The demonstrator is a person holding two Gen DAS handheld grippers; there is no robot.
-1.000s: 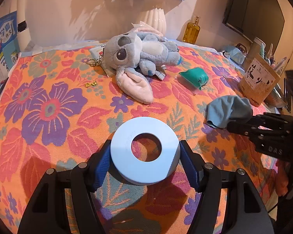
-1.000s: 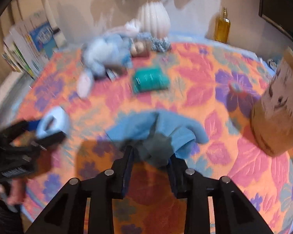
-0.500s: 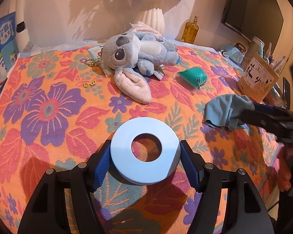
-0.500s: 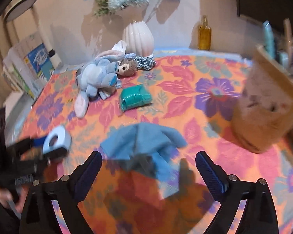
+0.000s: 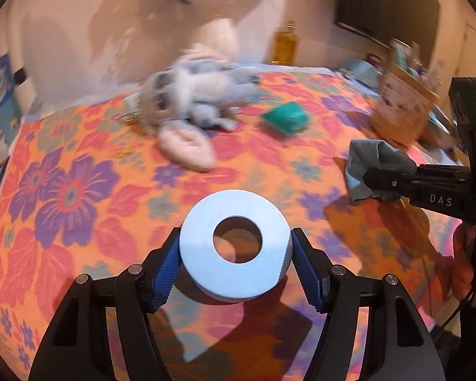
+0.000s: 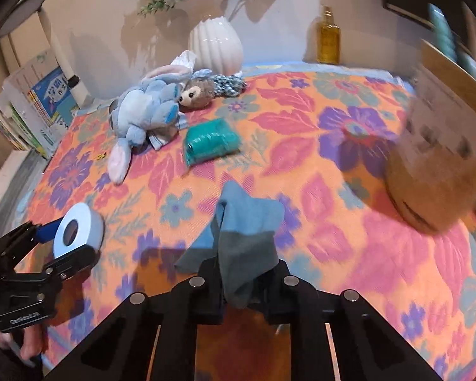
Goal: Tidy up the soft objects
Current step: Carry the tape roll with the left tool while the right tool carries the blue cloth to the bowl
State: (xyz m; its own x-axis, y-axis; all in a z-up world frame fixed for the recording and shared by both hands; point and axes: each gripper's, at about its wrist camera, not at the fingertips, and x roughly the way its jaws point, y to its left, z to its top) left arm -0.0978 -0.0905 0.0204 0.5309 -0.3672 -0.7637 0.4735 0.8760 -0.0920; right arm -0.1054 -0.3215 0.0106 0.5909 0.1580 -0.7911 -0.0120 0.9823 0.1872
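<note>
My left gripper (image 5: 236, 254) is shut on a pale blue foam ring (image 5: 236, 244) and holds it above the floral cloth (image 5: 66, 190); the ring also shows in the right wrist view (image 6: 76, 230). My right gripper (image 6: 242, 282) is shut on a blue-grey cloth (image 6: 244, 231) and holds it lifted off the table; the cloth also shows in the left wrist view (image 5: 369, 165). A grey-blue plush (image 6: 146, 108) with pink ears lies at the back, beside a small brown plush (image 6: 196, 93). A green soft pouch (image 6: 211, 141) lies in front of them.
A white ribbed vase (image 6: 215, 44) with flowers and an amber bottle (image 6: 327, 39) stand at the back. A brown paper box (image 6: 441, 158) with items stands at the right. Books (image 6: 38, 104) stand at the left edge.
My right gripper has shut on the blue-grey cloth and lifted it. My left gripper has risen with the ring, and its view is blurred by motion.
</note>
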